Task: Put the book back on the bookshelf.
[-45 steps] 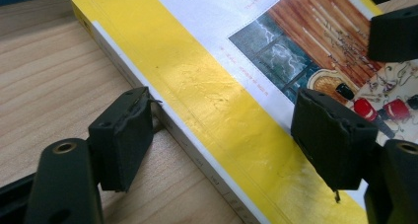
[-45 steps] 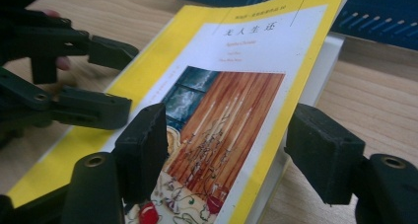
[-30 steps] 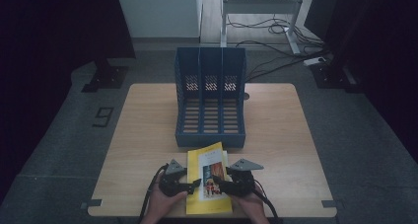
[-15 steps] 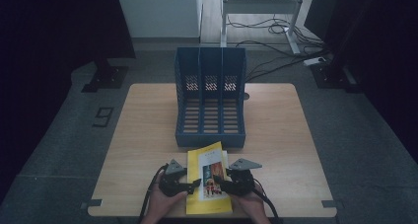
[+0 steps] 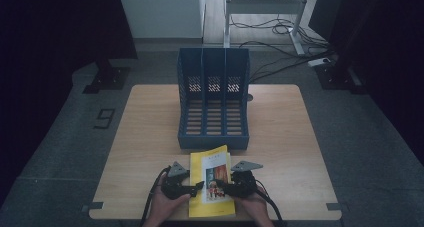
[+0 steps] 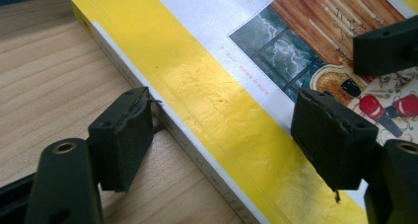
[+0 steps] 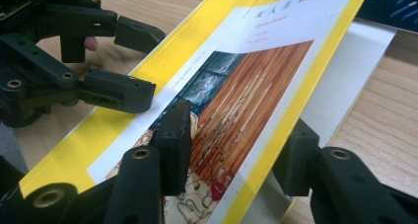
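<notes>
Nearest the person, 2 grippers meet over 1 yellow book (image 5: 211,187) lying at the table's (image 5: 280,137) near edge. The left gripper (image 5: 199,186) straddles the book's spine edge, jaws wide, 1 pad on top and 1 beside the spine, not pressing. The right gripper (image 5: 221,186) has just been closing; its jaws stand either side of the lifted front cover (image 7: 276,86), contact unclear. Beyond stands 1 blue file rack (image 5: 214,99) with 3 compartments.
</notes>
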Demonstrator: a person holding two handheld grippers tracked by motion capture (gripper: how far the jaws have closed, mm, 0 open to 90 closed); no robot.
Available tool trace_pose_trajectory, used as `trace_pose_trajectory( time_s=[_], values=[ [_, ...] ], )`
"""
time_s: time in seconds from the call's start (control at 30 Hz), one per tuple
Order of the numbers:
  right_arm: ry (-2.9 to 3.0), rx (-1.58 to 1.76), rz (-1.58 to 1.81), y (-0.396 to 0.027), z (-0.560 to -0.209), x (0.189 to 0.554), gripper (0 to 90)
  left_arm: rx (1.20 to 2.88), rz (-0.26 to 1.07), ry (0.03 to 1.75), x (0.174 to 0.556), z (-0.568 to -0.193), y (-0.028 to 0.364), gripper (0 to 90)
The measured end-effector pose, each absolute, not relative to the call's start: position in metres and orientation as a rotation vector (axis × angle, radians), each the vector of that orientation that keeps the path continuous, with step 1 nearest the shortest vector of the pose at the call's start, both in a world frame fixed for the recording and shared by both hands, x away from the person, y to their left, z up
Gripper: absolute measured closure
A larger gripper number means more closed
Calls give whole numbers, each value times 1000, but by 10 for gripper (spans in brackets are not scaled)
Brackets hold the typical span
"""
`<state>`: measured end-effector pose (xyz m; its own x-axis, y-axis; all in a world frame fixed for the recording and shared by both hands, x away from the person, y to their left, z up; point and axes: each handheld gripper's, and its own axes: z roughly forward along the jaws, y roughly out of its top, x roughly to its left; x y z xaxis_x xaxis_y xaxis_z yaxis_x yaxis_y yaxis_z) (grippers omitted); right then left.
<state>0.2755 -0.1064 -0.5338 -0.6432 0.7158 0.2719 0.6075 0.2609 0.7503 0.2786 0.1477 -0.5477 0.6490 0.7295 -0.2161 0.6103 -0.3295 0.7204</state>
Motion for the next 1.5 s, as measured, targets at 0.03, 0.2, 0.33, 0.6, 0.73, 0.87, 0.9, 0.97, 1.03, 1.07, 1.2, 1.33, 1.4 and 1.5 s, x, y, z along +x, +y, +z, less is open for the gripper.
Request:
trace_pose_trajectory(
  time_s=[0.03,0.2,0.33,0.6,0.73,0.87,0.9,0.97,1.03,1.07,1.2,1.33,1.4,1.5],
  values=[
    [2386,1262,1342,-106,-534,275,572,2048,185,1040,279,-548,148,238],
    [2375,1240,1359,-107,-534,276,617,2047,185,1039,279,-548,148,237],
    [2378,1248,1394,-109,-535,280,655,2047,185,1039,279,-548,148,237],
    [2350,1288,1528,-115,-534,280,820,2043,179,1042,279,-548,148,237],
    [2330,1304,1559,-115,-534,279,838,2043,174,1039,279,-548,149,236],
    [2316,1327,1588,-116,-533,279,850,2037,165,1028,279,-547,150,229],
    [2316,1327,1588,-116,-533,279,850,2037,165,1028,279,-547,150,227],
    [2302,1328,1597,-115,-532,278,854,2033,158,1025,279,-547,151,225],
    [2277,1308,1611,-115,-530,276,854,2019,135,1025,280,-546,154,220],
    [2269,1306,1615,-114,-529,275,856,2016,129,1028,281,-546,154,218],
    [2246,1300,1633,-114,-527,273,869,2012,114,1032,281,-546,156,215],
    [2233,1284,1652,-115,-522,270,871,2004,91,1032,282,-546,157,210],
    [2226,1274,1654,-115,-520,269,871,1994,80,1036,283,-546,158,211],
    [2215,1272,1665,-115,-519,268,871,1983,67,1038,283,-546,159,215]
  ],
)
